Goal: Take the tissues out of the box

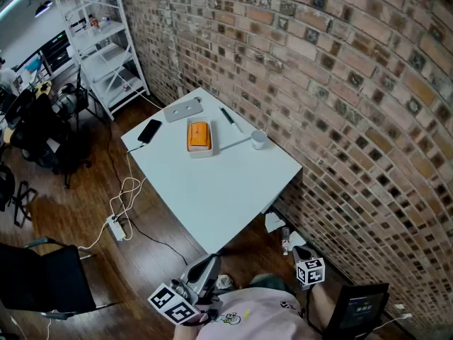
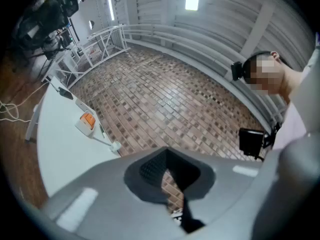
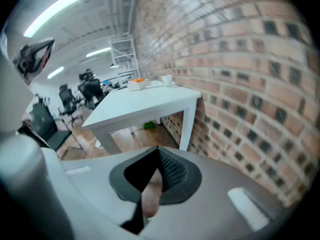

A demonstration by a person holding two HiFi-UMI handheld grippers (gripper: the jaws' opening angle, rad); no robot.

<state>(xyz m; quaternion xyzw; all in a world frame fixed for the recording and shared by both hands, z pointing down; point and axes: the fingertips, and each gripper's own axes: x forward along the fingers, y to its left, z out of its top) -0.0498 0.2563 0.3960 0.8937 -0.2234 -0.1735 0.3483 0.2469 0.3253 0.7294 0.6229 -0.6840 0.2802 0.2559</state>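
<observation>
The tissue box (image 1: 199,138), white with an orange top, lies near the far end of the white table (image 1: 226,190). It shows small in the left gripper view (image 2: 87,122) and the right gripper view (image 3: 137,84). Both grippers hang low in front of the person, well short of the table's near corner. My left gripper (image 1: 209,261) is shut with nothing in it, its jaws (image 2: 165,171) pointing past the table at the brick wall. My right gripper (image 1: 300,255) is also shut and empty, its jaws (image 3: 156,156) aimed under the table's edge.
On the table beside the box lie a grey laptop (image 1: 183,109), a black phone (image 1: 149,130), a pen (image 1: 227,115) and a white cup (image 1: 259,139). The brick wall (image 1: 340,83) runs along the right. A power strip (image 1: 117,227), cables and a black chair (image 1: 42,278) are on the floor at left.
</observation>
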